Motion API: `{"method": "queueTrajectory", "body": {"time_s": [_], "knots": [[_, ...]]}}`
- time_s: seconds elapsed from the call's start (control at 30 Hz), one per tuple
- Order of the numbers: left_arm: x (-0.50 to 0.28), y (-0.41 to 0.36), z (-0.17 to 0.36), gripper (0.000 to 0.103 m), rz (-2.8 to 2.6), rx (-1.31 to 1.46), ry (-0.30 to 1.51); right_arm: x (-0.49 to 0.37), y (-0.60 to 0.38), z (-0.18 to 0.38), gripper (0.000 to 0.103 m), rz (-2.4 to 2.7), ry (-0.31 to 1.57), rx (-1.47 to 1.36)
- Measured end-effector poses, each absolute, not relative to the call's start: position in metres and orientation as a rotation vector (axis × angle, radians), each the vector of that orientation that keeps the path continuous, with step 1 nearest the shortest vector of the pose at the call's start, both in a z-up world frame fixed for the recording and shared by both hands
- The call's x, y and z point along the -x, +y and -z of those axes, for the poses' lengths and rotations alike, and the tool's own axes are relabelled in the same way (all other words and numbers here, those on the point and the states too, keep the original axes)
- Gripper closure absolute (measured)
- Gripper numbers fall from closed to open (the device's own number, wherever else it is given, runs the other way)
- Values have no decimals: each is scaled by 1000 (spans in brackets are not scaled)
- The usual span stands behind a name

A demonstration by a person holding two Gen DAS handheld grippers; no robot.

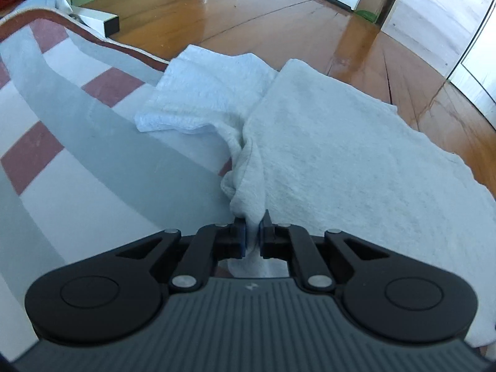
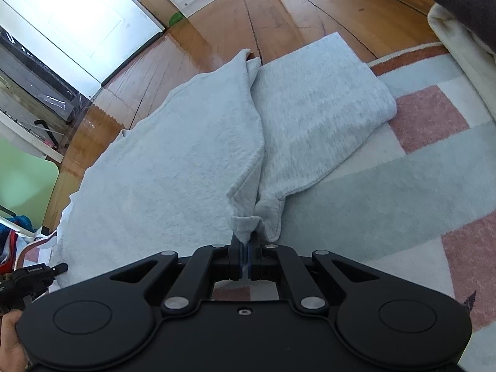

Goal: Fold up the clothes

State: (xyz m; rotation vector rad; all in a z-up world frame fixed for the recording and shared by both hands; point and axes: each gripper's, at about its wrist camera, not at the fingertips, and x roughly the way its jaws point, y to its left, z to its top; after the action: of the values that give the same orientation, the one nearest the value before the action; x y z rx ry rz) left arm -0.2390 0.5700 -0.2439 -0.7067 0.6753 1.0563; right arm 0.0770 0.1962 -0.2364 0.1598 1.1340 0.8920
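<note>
A pale grey garment (image 1: 325,142) lies spread over the edge of a rug and onto the wooden floor, one sleeve (image 1: 198,99) reaching out to the left. My left gripper (image 1: 254,232) is shut on a bunched fold of its near edge, cloth pinched between the blue pads. In the right wrist view the same garment (image 2: 173,155) lies flat, with a folded sleeve part (image 2: 319,99) to the right. My right gripper (image 2: 245,248) is shut on a corner of the fabric at the near hem.
A rug (image 1: 77,142) with grey, white and dusty-red blocks lies under the garment; wooden floor (image 1: 248,9) beyond. A white box (image 1: 99,20) and green panel sit at the far left. A cream cloth (image 2: 458,46) lies at the right. A hand (image 2: 9,334) shows at lower left.
</note>
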Motion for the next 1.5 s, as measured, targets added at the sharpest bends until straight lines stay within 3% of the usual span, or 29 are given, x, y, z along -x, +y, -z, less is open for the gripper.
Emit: {"method": "queueTrajectory", "body": {"time_s": [0.23, 0.4, 0.47, 0.57, 0.67, 0.73, 0.8, 0.87, 0.93, 1.0, 1.03, 1.07, 1.3, 1.4, 1.43, 1.5], "knots": [[247, 528, 187, 96, -1068, 631, 640, -77, 179, 203, 100, -918, 1258, -171], [254, 541, 232, 93, -1075, 738, 820, -70, 170, 212, 100, -896, 1218, -57], [258, 553, 240, 76, -1121, 761, 832, -69, 170, 225, 100, -865, 1232, -55], [267, 565, 230, 67, -1203, 698, 793, -68, 168, 231, 100, -854, 1234, -62], [287, 584, 225, 51, -1218, 714, 682, -72, 165, 228, 93, -848, 1214, -71], [304, 609, 232, 49, -1159, 835, 591, -78, 161, 226, 89, -856, 1213, -128], [318, 636, 245, 47, -1097, 967, 507, -86, 158, 225, 74, -863, 1217, -191], [321, 659, 261, 33, -1041, 1043, 487, -91, 160, 226, 58, -873, 1218, -230], [317, 669, 269, 31, -1036, 1064, 458, -94, 166, 227, 57, -884, 1222, -250], [311, 674, 270, 36, -1053, 1040, 433, -97, 173, 229, 56, -891, 1241, -244], [304, 676, 271, 55, -1056, 1002, 459, -97, 176, 230, 56, -894, 1249, -237], [297, 675, 271, 100, -1062, 941, 487, -98, 179, 230, 55, -895, 1250, -231], [291, 652, 239, 99, -1260, 645, 513, -96, 189, 233, 54, -892, 1246, -220], [291, 656, 256, 86, -1312, 665, 623, -93, 191, 232, 54, -896, 1224, -198], [291, 656, 260, 76, -1317, 672, 662, -92, 191, 232, 54, -893, 1222, -194], [296, 655, 264, 65, -1325, 689, 721, -91, 192, 232, 54, -886, 1217, -184]]}}
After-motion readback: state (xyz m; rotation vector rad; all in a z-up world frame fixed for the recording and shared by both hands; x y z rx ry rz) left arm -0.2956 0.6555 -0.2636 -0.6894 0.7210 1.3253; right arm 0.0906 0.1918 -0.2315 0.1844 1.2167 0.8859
